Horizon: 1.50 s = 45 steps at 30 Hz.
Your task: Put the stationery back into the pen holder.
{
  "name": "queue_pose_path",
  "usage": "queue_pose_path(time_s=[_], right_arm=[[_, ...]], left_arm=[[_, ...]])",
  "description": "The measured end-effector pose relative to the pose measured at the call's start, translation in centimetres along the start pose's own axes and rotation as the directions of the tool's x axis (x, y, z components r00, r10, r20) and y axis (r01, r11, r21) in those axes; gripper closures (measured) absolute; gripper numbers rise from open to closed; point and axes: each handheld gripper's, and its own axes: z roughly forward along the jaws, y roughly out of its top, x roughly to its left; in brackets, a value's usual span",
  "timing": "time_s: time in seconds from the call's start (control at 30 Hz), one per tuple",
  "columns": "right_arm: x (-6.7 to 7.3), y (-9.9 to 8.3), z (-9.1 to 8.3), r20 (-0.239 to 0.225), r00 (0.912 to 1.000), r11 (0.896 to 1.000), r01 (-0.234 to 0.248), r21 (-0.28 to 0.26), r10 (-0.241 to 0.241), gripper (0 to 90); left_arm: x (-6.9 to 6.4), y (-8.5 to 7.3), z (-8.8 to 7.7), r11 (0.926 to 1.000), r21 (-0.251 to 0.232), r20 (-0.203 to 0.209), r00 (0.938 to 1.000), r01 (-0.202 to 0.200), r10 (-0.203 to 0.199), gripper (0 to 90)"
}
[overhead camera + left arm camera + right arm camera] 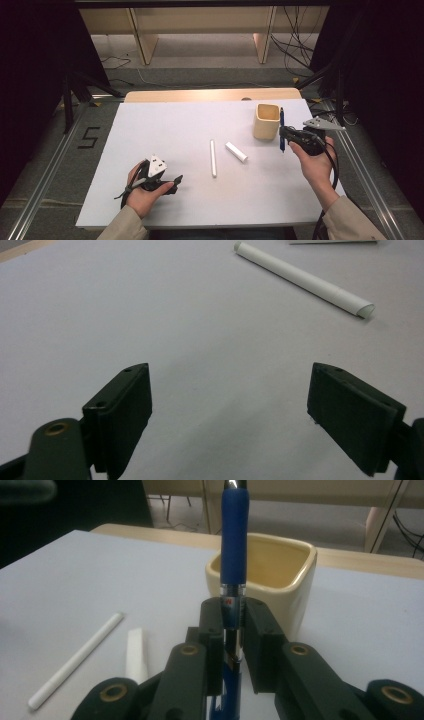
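Blue pen [234, 540] stands upright, clamped between the jaws of the right gripper [289, 134], just at the 3 o'clock side of the cream cup [265, 121]. White table [165, 125] underneath. Left gripper [172, 181] sits at 7 o'clock, jaws spread wide, holding nothing. At centre lie a long white stick [213, 158] and, just right of it, a short white tube [236, 151].

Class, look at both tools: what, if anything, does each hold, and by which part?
The right tool grips the blue pen on its clear barrel below the blue grip. The left tool is open, holding nothing.
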Motion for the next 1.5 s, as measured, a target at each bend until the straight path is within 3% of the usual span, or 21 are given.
queue_pose_path(time_s=[0.47,1.03,1.5], right_arm=[[-0.2,1.9,1.3,0.026,0.9991,0.998,-0.032,-0.054,0.033,79.6],[-0.5,3.3,2.7,0.048,0.9978,0.995,-0.040,-0.095,0.045,79.6],[-1.2,5.6,4.1,0.076,0.9954,0.989,-0.047,-0.139,0.058,79.5]], left_arm=[[0.0,0.0,0.0,1.0000,-0.001,0.002,1.0000,0.000,0.000,17.8],[0.0,0.0,0.0,1.0000,-0.001,0.002,1.0000,0.001,-0.001,17.8],[0.1,0.0,0.0,1.0000,0.000,0.003,1.0000,-0.001,0.001,17.8]])
